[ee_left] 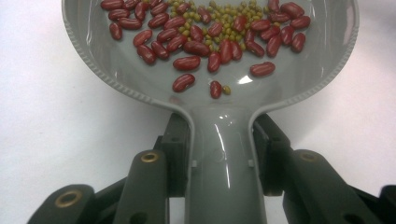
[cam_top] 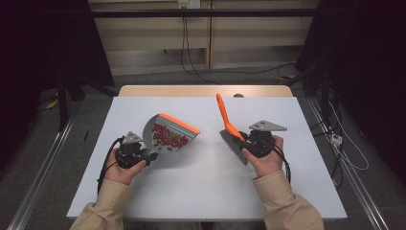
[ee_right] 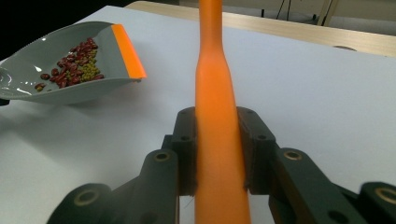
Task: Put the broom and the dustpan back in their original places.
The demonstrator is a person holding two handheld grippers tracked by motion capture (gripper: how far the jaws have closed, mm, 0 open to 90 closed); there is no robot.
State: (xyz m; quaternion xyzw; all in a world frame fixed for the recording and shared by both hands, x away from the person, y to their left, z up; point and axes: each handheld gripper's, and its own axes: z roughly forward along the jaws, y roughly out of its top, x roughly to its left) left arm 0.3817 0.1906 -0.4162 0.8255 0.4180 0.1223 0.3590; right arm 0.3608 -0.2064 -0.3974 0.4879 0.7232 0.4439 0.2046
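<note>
Looking down, high view: left gripper [cam_top: 143,154] grasps the grey dustpan [cam_top: 170,134] by its handle at the worktop's [cam_top: 201,187] left; right gripper [cam_top: 245,139] grasps the orange brush [cam_top: 228,125] at right, well apart.
Left gripper view: fingers [ee_left: 177,154] clenched on the dustpan handle [ee_left: 219,154]; kidney beans [ee_left: 187,63] and mung beans [ee_left: 224,18] lie in the pan.
Right gripper view: fingers [ee_right: 187,149] clenched on the brush handle [ee_right: 215,130]; dustpan [ee_right: 42,60] far left.

Lab: black curtains [cam_top: 43,43], rails [cam_top: 40,167]

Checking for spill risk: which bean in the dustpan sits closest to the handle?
A small red bean beside one green bean, lowest in the dustpan near the neck; the others lie farther up the pan.
</note>
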